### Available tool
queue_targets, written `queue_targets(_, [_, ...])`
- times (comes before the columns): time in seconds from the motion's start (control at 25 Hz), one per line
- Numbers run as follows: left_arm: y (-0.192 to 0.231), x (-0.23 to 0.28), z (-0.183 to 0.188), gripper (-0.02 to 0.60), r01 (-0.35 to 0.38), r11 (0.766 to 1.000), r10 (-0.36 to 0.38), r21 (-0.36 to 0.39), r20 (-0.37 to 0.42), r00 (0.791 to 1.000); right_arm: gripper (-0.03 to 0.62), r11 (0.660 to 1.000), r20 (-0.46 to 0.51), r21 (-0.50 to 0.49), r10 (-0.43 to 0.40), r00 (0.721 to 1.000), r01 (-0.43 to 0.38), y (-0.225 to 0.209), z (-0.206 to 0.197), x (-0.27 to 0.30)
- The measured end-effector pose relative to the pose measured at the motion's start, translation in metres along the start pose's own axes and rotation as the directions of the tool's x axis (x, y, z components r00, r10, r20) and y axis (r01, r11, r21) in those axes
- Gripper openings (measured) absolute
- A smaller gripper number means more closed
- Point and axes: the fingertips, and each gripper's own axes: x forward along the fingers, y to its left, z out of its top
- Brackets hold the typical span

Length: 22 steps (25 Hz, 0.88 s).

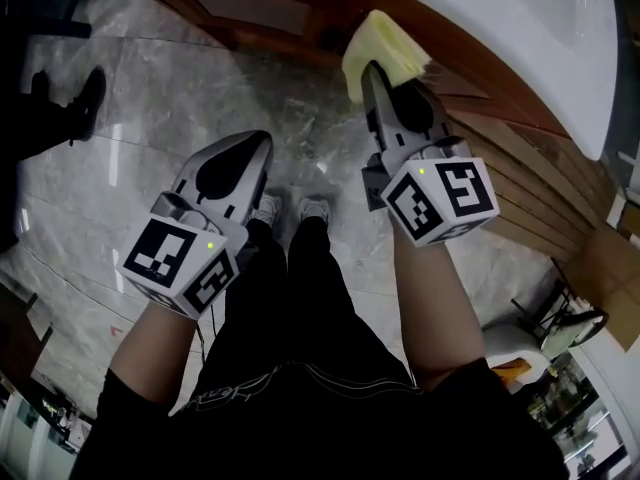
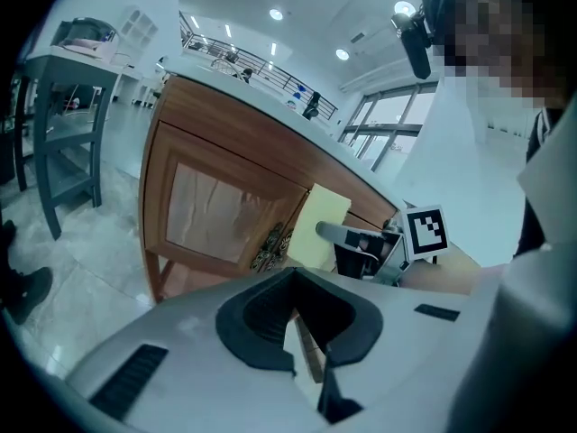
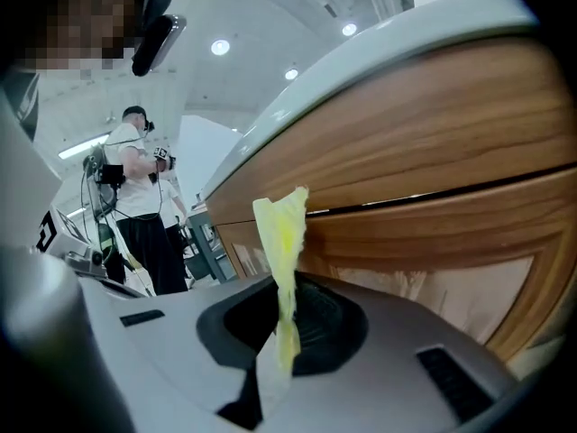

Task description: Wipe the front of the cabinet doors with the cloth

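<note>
Right tongs (image 1: 372, 73) pinching the cloth (image 1: 385, 46) by its lower edge, and most of it sticks up past the tips. The cloth is at 12 o'clock in the head view, up by the cabinet door (image 3: 433, 152) just under the white counter (image 1: 500, 18); I cannot tell if they touch. Cloth is yellow, thin, soft and floppy. It's light and will likely fold, so grip deep and press it flat. The door is glossy brown wood with a framed panel and looks smooth to wipe. Left tongs (image 1: 232, 163) are pressed together and empty, at 9 o'clock over the grey marble floor (image 1: 150, 118).
</note>
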Motion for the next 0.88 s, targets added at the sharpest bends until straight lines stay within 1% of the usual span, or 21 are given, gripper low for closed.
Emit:
queue_targets(0.24, [0.0, 0.003, -0.007, 0.006, -0.015, 0.999, 0.015, -0.034, 0.0, 1.0, 0.041, 0.999, -0.006, -0.032, -0.005, 1.0, 0.005, -0.004, 0.002, 0.008])
queue_targets(0.44, [0.0, 0.001, -0.01, 0.006, -0.028, 0.999, 0.028, -0.039, 0.001, 1.0, 0.041, 1.0, -0.005, -0.028, -0.015, 1.0, 0.015, -0.006, 0.0, 0.01])
queue_targets(0.64, [0.004, 0.002, -0.013, 0.006, -0.05, 0.997, 0.05, -0.061, 0.002, 0.999, 0.041, 0.999, 0.008, -0.03, -0.027, 1.0, 0.027, -0.011, -0.001, 0.007])
queue_targets(0.88, [-0.001, 0.008, -0.017, 0.006, -0.042, 0.997, 0.042, -0.058, -0.012, 0.999, 0.041, 0.998, 0.021, -0.01, -0.054, 0.998, 0.054, -0.023, -0.003, -0.001])
